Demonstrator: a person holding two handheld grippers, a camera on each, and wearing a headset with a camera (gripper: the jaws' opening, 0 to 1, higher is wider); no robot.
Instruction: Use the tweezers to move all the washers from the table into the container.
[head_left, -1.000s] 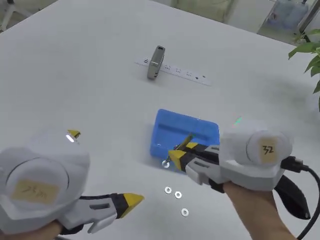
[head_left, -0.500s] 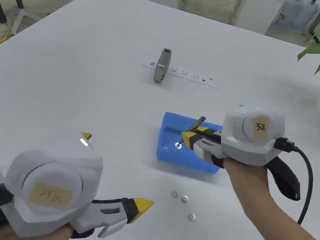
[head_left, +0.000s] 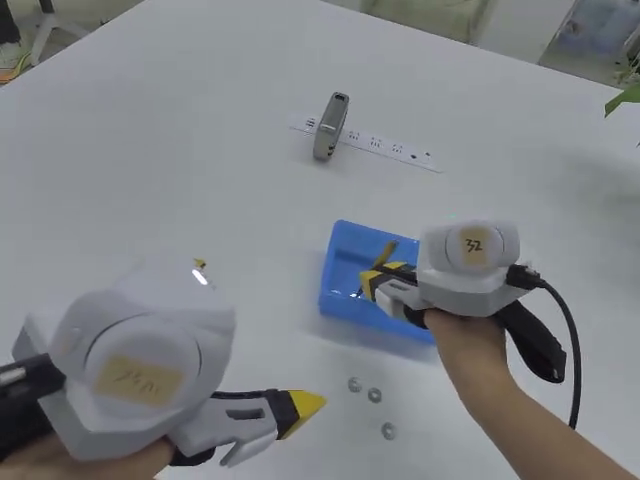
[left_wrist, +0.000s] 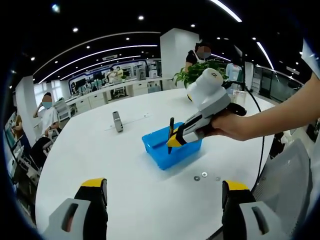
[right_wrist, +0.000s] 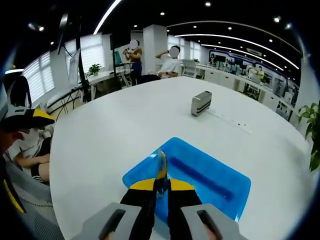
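A blue container (head_left: 350, 262) sits on the white table. My right gripper (head_left: 378, 282) is shut on dark tweezers (head_left: 383, 255) and holds them over the container, tips slanting down into it. From the right gripper view the tweezers (right_wrist: 161, 167) stick out between the shut jaws of that gripper (right_wrist: 161, 186) above the container (right_wrist: 215, 182). I cannot tell whether the tips carry a washer. Three washers (head_left: 374, 395) lie on the table in front of the container. My left gripper (head_left: 252, 335) is open at the near left, and its wide-apart jaws (left_wrist: 163, 185) hold nothing.
A white power strip (head_left: 385, 148) with a grey box (head_left: 330, 125) on its left end lies behind the container. Plant leaves (head_left: 628, 95) reach in at the far right. Beyond the table's far edge, several people (right_wrist: 172, 60) are in the room.
My right gripper has carried the tweezers from the table in front of the container up and back over it. Left gripper stays low and open. The head camera has shifted.
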